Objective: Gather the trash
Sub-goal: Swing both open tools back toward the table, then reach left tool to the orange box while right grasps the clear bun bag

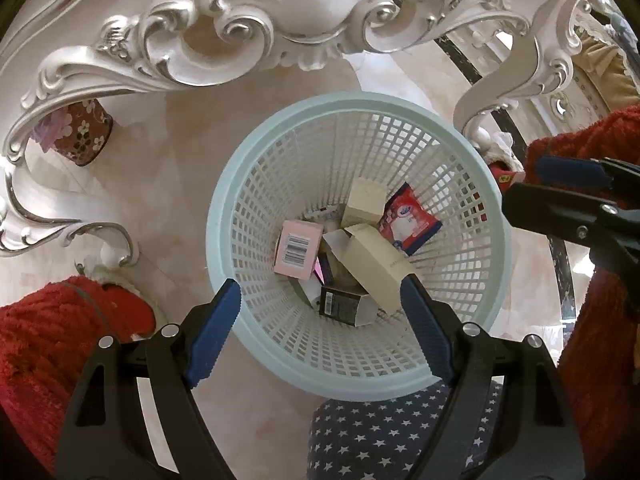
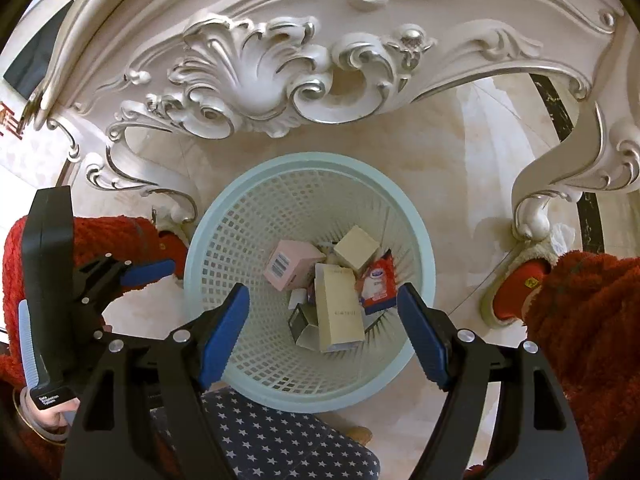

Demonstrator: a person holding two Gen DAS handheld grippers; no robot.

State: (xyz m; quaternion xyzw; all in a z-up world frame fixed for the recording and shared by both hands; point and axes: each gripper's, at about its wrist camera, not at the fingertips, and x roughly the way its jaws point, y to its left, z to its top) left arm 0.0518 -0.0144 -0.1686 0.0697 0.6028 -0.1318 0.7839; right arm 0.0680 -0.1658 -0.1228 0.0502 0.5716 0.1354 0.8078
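**Both claws empty over the wastebasket**

Left claw (image 1: pixel 320 304) hangs directly above the pale blue mesh wastebasket (image 1: pixel 476 184), blue pads spread wide, nothing between them. Right claw (image 2: pixel 324 312) the same: jaws wide apart, no load, looking straight down into the same wastebasket.

Basket stands on the marble floor (image 1: pixel 168 184), just in front of an ornate white carved table (image 1: pixel 256 12), near its curled legs. Likely put there so it sits within reach of both arms.

Contents, all at the bottom: pink barcoded box (image 1: pixel 298 248) left of centre; long cream carton (image 1: pixel 380 268) lying slanted across the middle; smaller cream box (image 1: pixel 364 200) on the far side; red-and-white packet (image 1: pixel 410 224) to the right; dark box (image 1: pixel 340 300) nearest. Pieces overlap loosely, as if dropped rather than stacked.

Relative to each claw the trash lies below and between the fingers, well apart from the pads. Judgement: with both claws wide and empty above the pile, a drop looks complete; any remaining trash lies outside these views.
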